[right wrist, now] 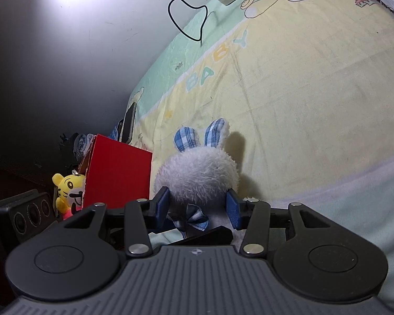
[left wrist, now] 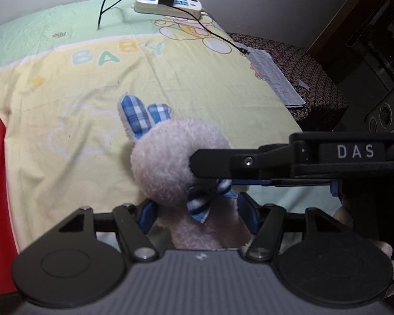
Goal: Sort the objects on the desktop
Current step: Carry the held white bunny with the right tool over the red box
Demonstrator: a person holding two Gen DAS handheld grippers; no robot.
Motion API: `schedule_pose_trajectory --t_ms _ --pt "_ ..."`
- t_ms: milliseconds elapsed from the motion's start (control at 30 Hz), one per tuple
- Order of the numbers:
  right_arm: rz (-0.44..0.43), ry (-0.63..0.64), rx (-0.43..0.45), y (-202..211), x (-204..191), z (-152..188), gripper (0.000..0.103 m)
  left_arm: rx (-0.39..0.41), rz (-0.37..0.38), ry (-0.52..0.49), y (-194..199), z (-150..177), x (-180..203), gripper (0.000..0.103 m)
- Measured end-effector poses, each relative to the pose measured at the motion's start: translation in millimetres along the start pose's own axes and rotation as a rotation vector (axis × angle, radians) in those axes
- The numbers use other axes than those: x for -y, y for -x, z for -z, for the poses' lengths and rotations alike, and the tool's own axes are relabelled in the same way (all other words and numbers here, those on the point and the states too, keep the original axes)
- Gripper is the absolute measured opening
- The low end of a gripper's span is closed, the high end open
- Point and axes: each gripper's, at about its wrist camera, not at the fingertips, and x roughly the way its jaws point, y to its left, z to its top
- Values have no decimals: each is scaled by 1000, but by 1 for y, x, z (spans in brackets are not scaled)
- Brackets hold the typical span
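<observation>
A: Entry, left wrist view. A white plush rabbit [left wrist: 170, 157] with blue plaid ears is seen on the cloth-covered bench [left wrist: 197, 84]. The left tool [left wrist: 197, 215] is set around the rabbit's body below the head; both blue pads [left wrist: 247, 214] are pressed against the fur, so the tool is recorded as clenched on the rabbit. The lower body is hidden behind the tool housing.

B: Right wrist view. The same plush rabbit [right wrist: 197, 176] is seen from behind. The right tool [right wrist: 198, 210] is closed about its neck, a blue pad [right wrist: 233, 210] lying against each side. Grasp is noted here as well. The bow [right wrist: 197, 216] is partly covered by a dark finger crossing below it.

A: That crossing is confirmed: the right tool [left wrist: 212, 165] enters the left view from the right, and its finger overlaps the rabbit's head. The face cannot be made out.

B: Surroundings. A red box [right wrist: 120, 173] is seen just left of the rabbit, its top cut by shadow. A yellow tiger toy [right wrist: 68, 194] is partly hidden behind the box and a black camera housing. A phone [right wrist: 128, 123] is leaned near the wall; items behind the box are too dark to identify.

A: At the far edge a power strip [left wrist: 170, 5] with a black charger is recorded, the charger cut off by the frame. A printed sheet [left wrist: 275, 78] lies at the right edge.
</observation>
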Motion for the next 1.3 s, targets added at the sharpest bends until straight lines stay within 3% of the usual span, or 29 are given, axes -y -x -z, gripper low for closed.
schedule_pose_trajectory --t_ms 233,567,933,1300 --pt "-50 83 78 16 -31 10 49 101 -29 -29 38 4 9 64" --pt "-123 173 150 11 -84 28 49 222 -68 -48 96 10 -13 64" --pt "-184 186 218 -19 -145 57 49 320 -60 -42 167 25 -70 63" --pt "-212 282 268 -78 -200 70 49 386 -120 -54 197 35 -138 63"
